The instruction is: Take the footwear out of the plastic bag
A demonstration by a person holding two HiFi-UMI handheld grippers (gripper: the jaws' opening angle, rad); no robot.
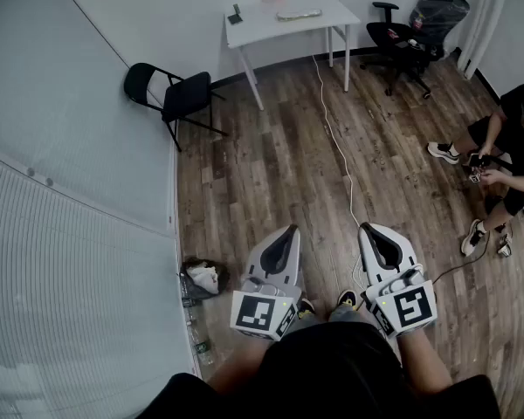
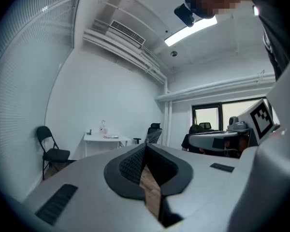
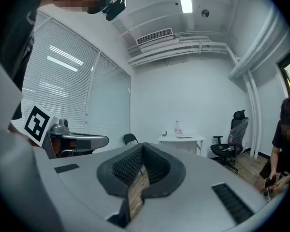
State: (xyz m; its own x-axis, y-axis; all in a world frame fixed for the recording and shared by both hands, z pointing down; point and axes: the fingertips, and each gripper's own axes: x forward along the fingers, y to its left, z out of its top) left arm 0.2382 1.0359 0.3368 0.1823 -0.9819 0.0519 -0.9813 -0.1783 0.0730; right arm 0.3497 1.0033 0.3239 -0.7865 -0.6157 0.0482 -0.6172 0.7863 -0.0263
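Left gripper (image 1: 289, 230), right gripper (image 1: 368, 228): jaws together, over floor (image 1: 271, 164)

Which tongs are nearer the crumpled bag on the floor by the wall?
Left. The left tongs hang just right of the crumpled bag in the head view; the right tongs are farther right, beyond the left ones.

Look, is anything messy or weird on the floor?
Yes: a crumpled dark bag with something white in it lies beside the glass wall, and a white cable trails loose across the wooden floor.
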